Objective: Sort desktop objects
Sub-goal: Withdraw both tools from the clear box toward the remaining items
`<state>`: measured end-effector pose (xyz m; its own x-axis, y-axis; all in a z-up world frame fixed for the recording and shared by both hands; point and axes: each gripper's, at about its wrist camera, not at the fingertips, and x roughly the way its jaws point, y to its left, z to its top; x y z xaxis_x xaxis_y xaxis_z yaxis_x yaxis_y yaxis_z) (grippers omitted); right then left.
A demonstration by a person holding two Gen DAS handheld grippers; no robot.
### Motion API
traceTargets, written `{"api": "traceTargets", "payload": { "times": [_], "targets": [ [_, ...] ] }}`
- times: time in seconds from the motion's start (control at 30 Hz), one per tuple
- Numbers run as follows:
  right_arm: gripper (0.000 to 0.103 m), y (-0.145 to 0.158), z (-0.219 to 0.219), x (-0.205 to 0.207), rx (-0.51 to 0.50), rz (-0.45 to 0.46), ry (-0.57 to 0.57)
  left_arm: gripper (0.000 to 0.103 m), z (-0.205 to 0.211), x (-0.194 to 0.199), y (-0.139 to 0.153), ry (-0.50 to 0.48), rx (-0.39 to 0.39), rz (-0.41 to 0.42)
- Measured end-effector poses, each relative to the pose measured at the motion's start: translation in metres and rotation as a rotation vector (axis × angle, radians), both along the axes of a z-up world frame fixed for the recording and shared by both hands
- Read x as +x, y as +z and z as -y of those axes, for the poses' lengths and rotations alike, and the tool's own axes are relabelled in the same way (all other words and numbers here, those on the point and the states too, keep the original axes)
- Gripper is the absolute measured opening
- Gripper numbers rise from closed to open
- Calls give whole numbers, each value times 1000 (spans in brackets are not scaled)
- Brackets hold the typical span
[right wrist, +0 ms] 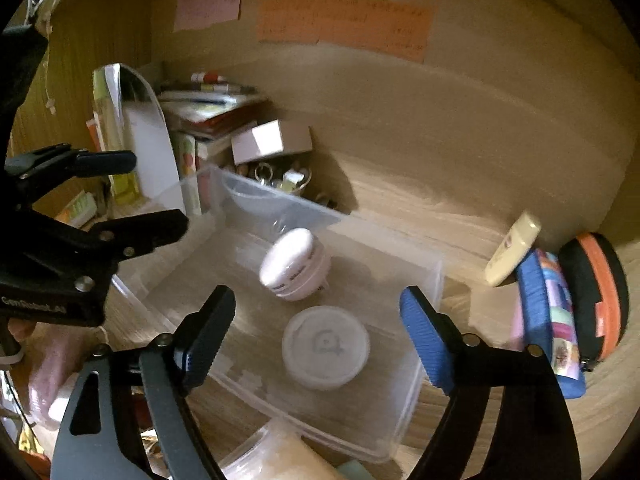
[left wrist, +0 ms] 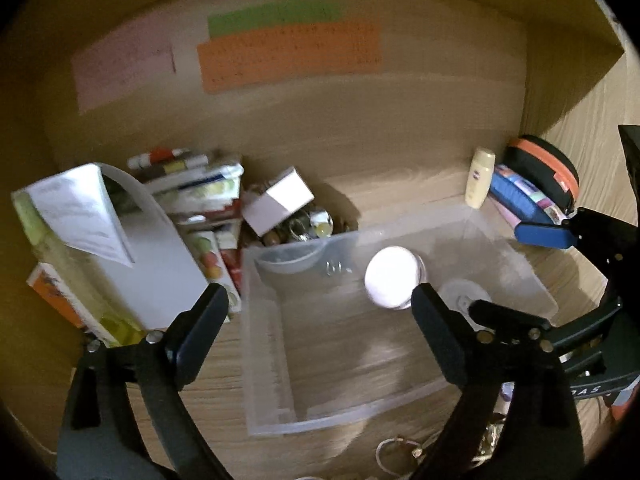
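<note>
A clear plastic bin [left wrist: 264, 344] [right wrist: 424, 312] sits on the wooden desk. In it lie a white round jar [left wrist: 394, 276] [right wrist: 294, 264], tipped on its side, and a flat translucent lidded tub [right wrist: 325, 346] [left wrist: 460, 294]. My left gripper [left wrist: 320, 320] is open and empty above the bin's near part. My right gripper [right wrist: 316, 336] is open and empty over the tub. The right gripper also shows at the right edge of the left wrist view [left wrist: 560, 236], and the left gripper at the left of the right wrist view [right wrist: 132, 196].
Stacked books and boxes [left wrist: 200, 200] and a white folder [left wrist: 132, 256] stand left of the bin. A cup of small trinkets [right wrist: 280, 178] is behind it. A cream bottle [left wrist: 480, 178], a blue pouch [right wrist: 548, 320] and an orange-black case [right wrist: 596, 300] lie at right. Coloured notes [left wrist: 288, 52] hang on the back wall.
</note>
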<state>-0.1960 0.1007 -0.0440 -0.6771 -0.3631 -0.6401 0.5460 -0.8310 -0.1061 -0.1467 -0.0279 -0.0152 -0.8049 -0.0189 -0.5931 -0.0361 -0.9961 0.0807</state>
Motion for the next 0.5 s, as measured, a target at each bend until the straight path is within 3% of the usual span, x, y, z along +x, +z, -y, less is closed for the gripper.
{"api": "traceTargets", "payload": {
  "times": [0.5],
  "targets": [
    [92,33,-36,60,-62,-77,-48,96,-1,66,29,14,-13,-110]
  ]
}}
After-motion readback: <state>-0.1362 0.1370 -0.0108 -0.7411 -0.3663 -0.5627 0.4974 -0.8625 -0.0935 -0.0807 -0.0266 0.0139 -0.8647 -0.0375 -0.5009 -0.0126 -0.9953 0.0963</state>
